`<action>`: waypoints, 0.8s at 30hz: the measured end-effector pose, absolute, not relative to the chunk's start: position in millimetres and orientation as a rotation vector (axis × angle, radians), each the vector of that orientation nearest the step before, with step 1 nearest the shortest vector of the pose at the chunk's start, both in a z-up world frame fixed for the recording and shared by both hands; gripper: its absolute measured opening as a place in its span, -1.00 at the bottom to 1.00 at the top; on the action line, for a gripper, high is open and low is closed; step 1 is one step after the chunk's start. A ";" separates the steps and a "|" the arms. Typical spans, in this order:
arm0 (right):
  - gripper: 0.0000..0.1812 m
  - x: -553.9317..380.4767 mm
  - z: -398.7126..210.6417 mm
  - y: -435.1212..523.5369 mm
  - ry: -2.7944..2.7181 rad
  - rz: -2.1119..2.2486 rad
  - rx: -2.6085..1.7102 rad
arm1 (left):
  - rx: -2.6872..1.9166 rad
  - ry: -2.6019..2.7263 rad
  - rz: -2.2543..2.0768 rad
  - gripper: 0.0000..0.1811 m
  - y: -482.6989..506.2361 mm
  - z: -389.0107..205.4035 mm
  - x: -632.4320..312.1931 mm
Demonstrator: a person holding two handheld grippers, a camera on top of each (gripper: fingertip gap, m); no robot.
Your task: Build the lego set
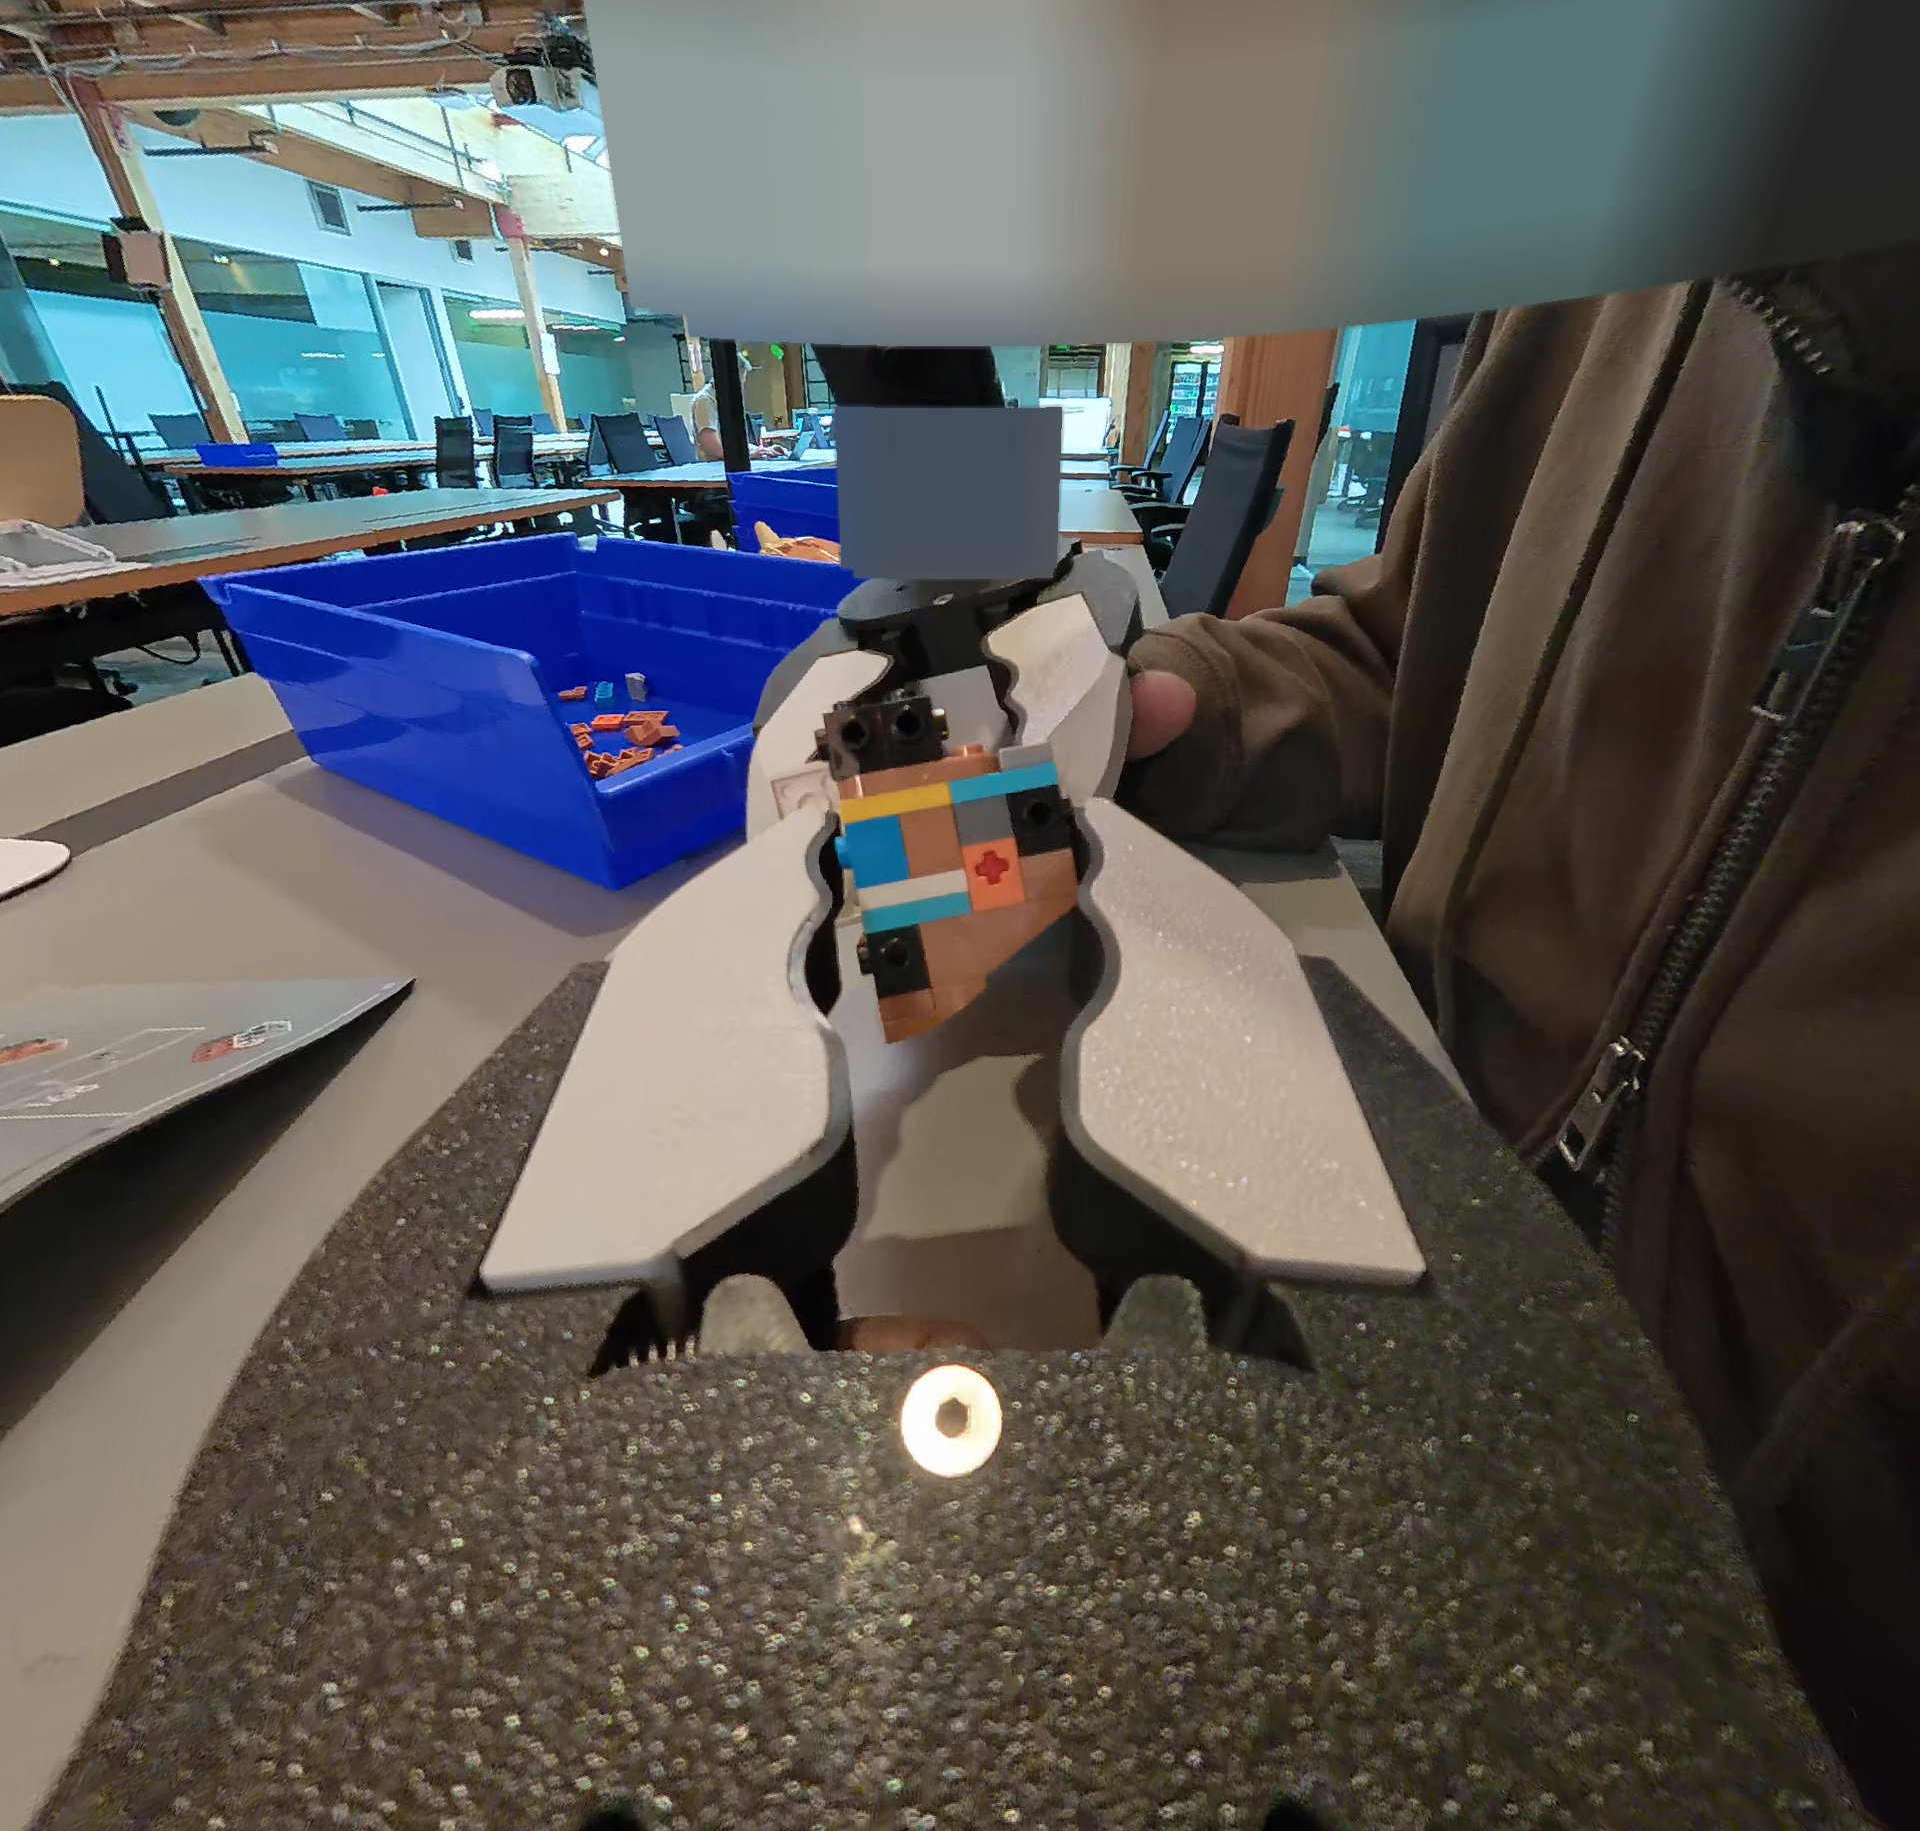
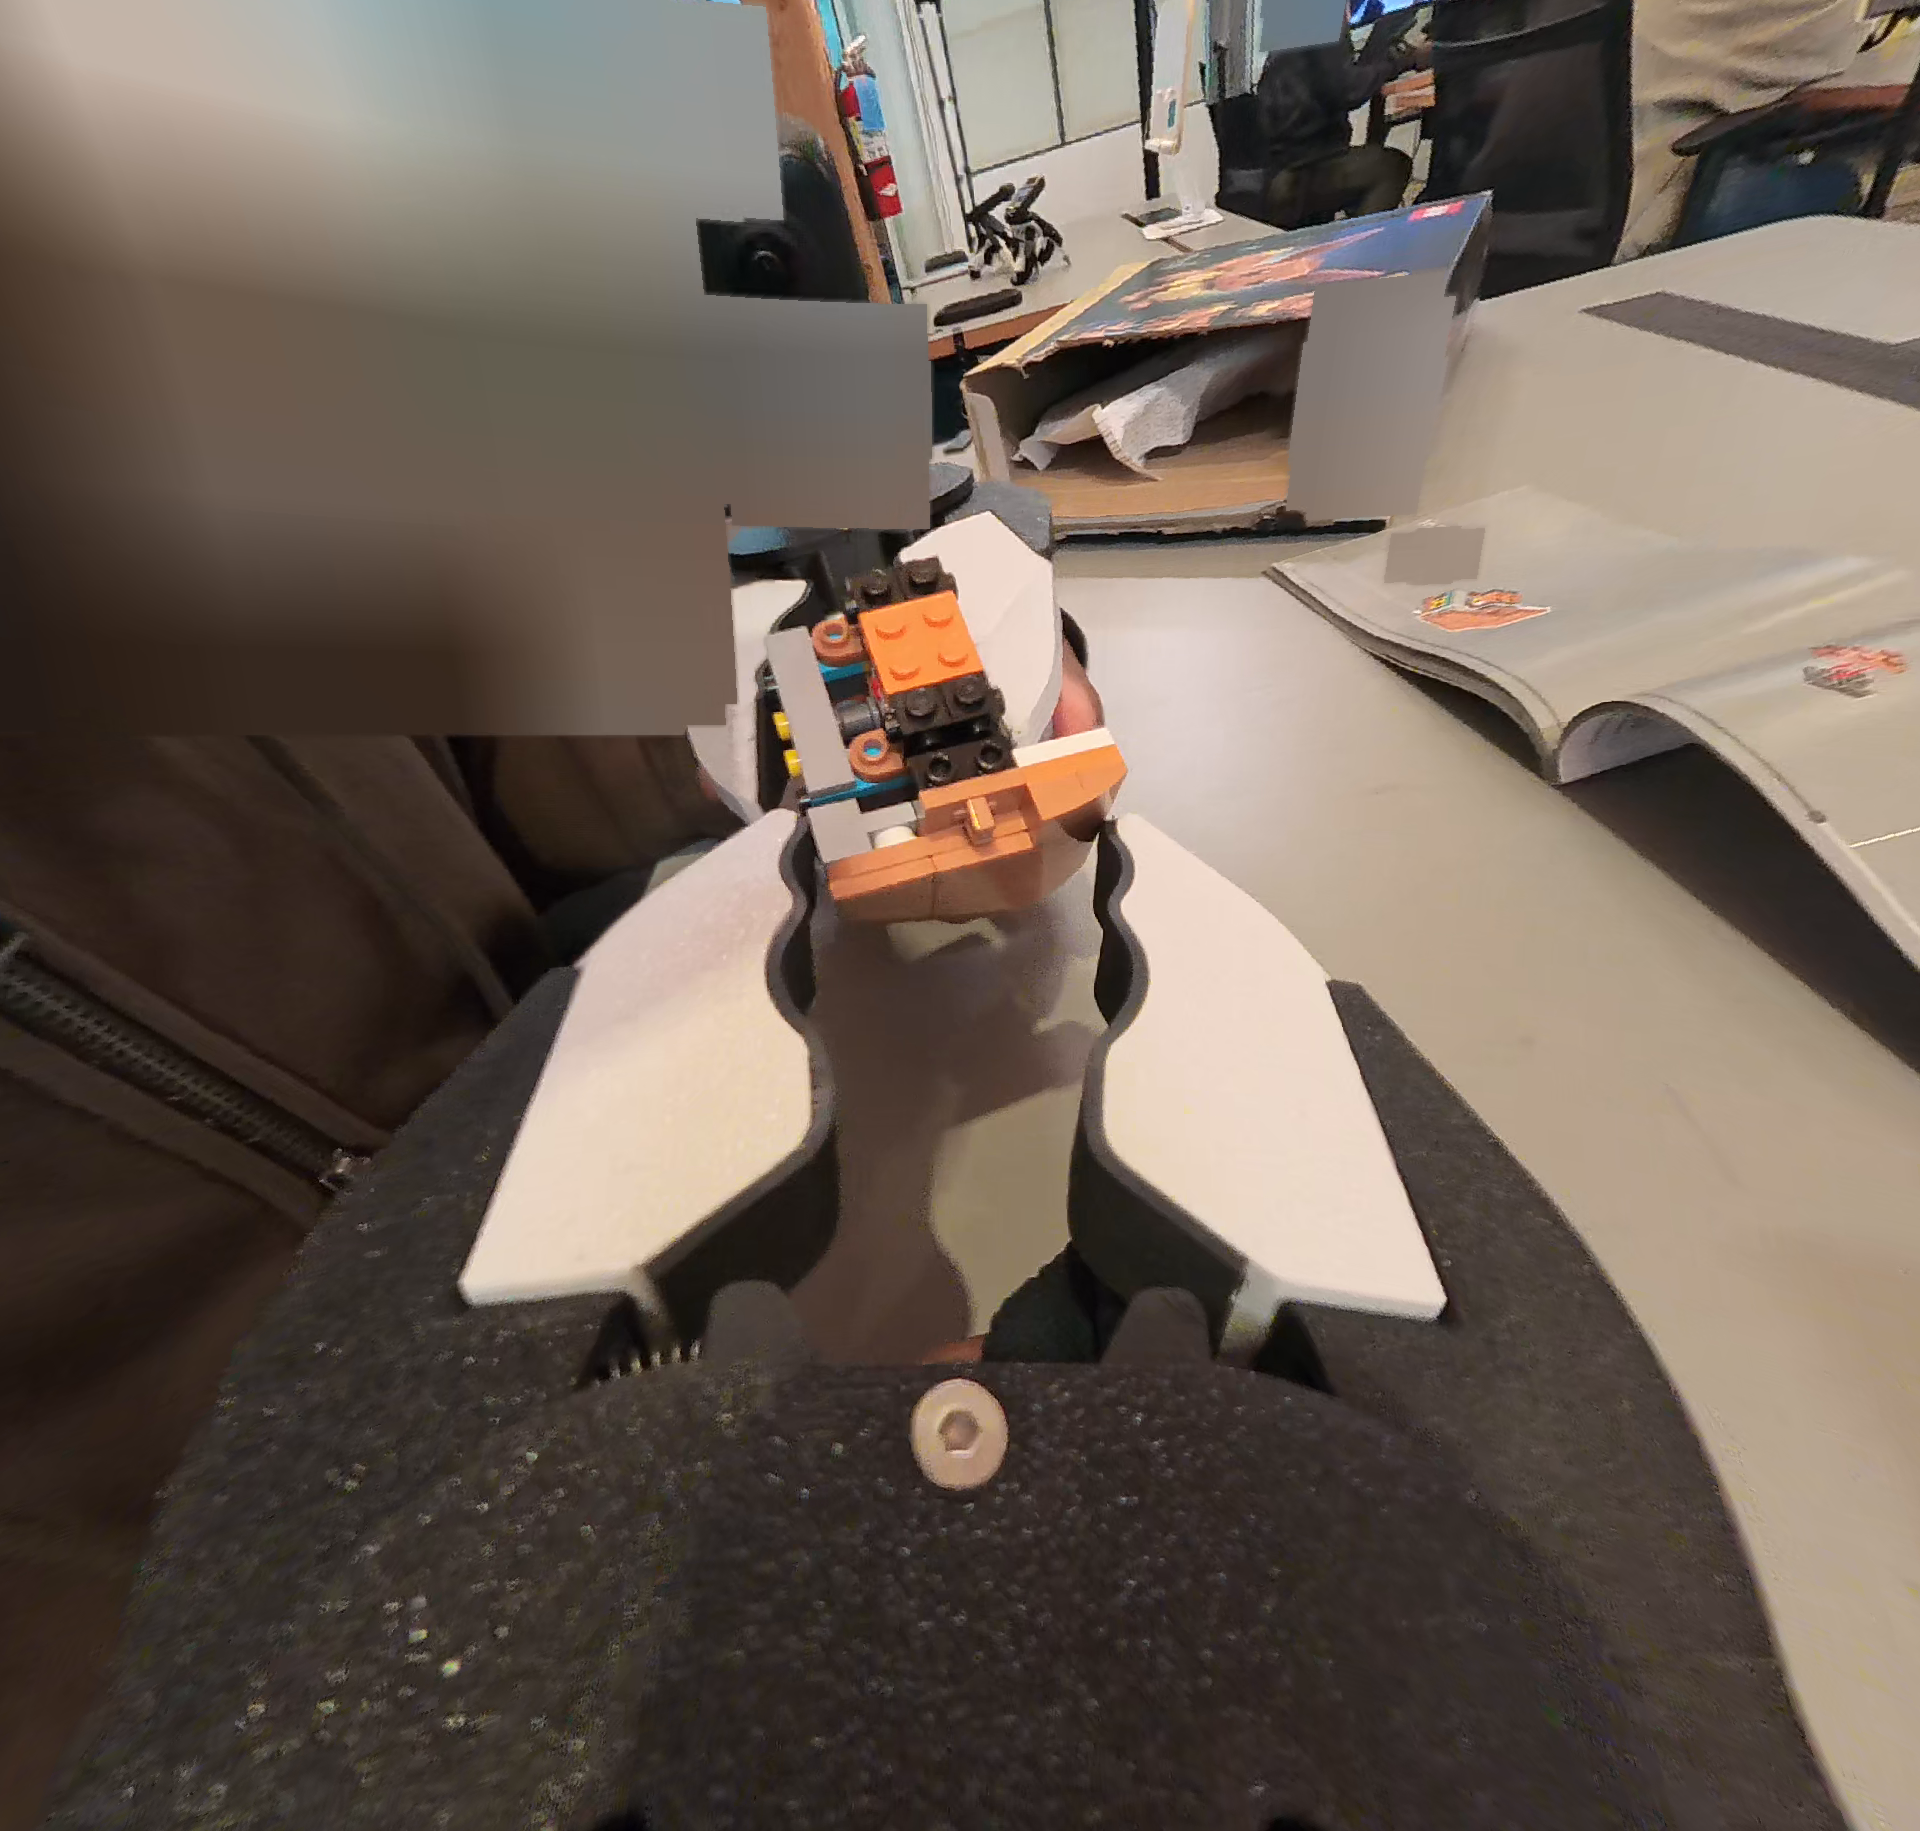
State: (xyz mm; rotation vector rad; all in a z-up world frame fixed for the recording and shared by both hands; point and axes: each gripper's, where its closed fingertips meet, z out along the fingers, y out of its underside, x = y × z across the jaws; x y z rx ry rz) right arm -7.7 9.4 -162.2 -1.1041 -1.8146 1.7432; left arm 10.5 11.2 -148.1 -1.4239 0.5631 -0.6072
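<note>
Lego model (image 1: 951,882): small part-built block, brown/orange/black/blue bricks, up in the air above the surface (image 1: 312,908), between both claws.
Left claw (image 1: 951,908): fingers pinch model at its sides.
Right claw (image 2: 951,846): fingers wide apart, tips just beside model's brown end; contact unclear.
Blue bin (image 1: 457,680): behind-left of model, w/ loose orange, blue, grey bricks in one corner.
Instr. booklet (image 2: 1662,659): open on surface, right side.
Set box (image 2: 1226,368): torn open, beyond booklet.
Person: brown zip jacket (image 1: 1662,742), close by.
</note>
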 end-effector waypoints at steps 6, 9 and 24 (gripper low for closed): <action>-0.43 -10.0 -152.6 17.7 -1.713 1.856 -1.164 | -1.395 0.447 -0.666 -0.55 12.6 -138.1 -4.2; -0.43 -12.3 -151.5 21.4 -1.667 1.905 -1.209 | -1.412 0.420 -0.635 -0.55 15.8 -139.5 -9.3; -0.43 -21.6 -160.7 42.4 -1.609 1.790 -1.300 | -1.928 0.463 -0.357 -0.55 35.8 -209.4 -21.8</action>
